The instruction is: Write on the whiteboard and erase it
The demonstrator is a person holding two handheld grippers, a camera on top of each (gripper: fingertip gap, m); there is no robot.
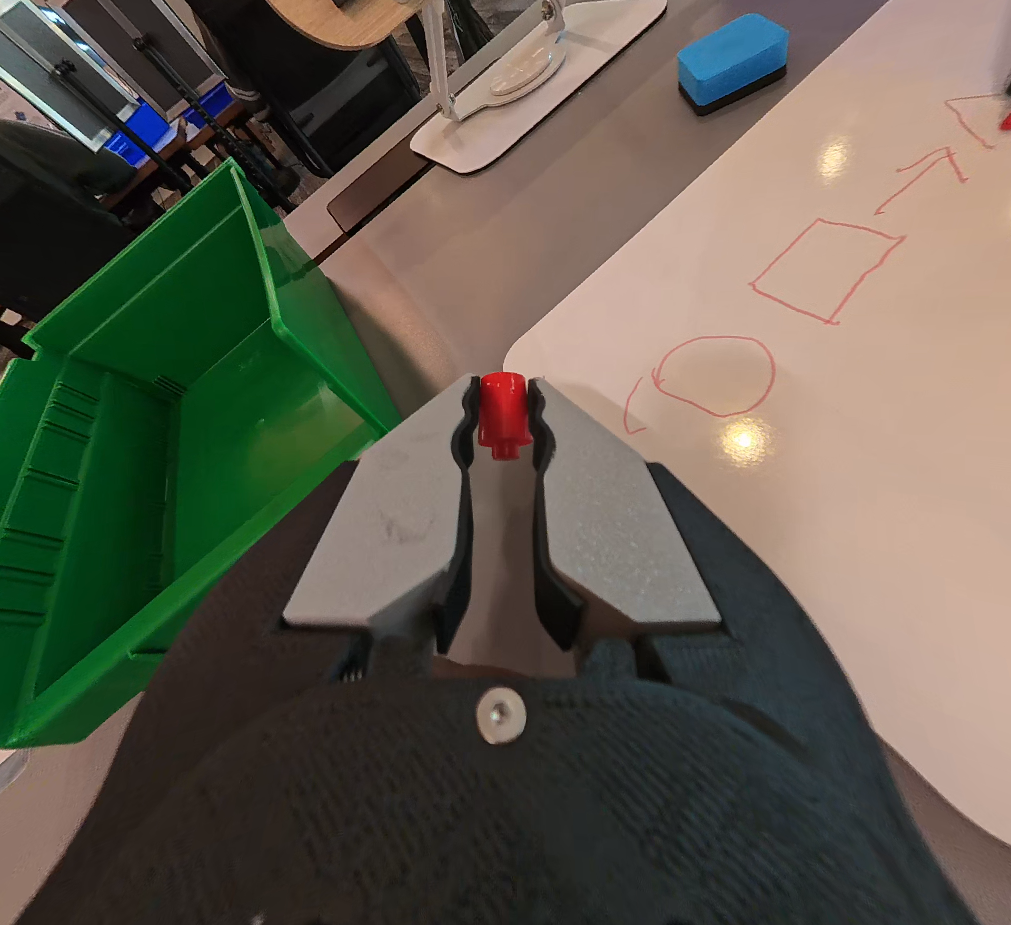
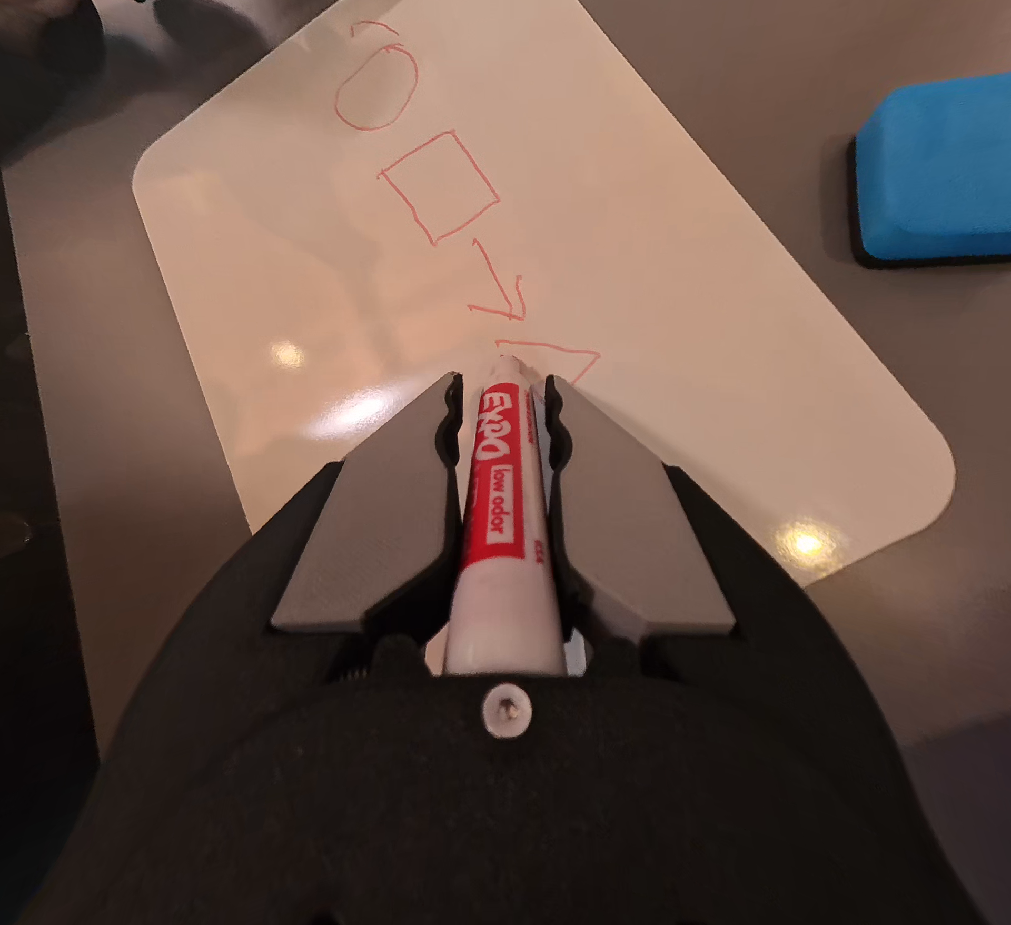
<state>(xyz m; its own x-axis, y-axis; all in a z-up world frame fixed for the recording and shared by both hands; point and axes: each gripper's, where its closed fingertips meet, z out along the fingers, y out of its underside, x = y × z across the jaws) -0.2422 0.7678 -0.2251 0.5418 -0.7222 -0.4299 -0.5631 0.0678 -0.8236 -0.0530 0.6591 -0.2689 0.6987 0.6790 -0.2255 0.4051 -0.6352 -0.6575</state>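
Right tongs (image 2: 503, 384) are closed on the marker (image 2: 500, 488), its tip at the unfinished triangle (image 2: 552, 357) on the whiteboard (image 2: 711, 352). Light, even pressure is best kept while the outline is closed. The red cap (image 1: 504, 414) is pinched in the left tongs (image 1: 503, 395).

My left gripper (image 1: 504, 395) pinches a small red plastic marker cap (image 1: 504, 414) — green plastic bin (image 1: 180, 406) to the left, white whiteboard (image 1: 820, 516) with red shapes right, blue foam eraser (image 1: 732, 62) beyond.
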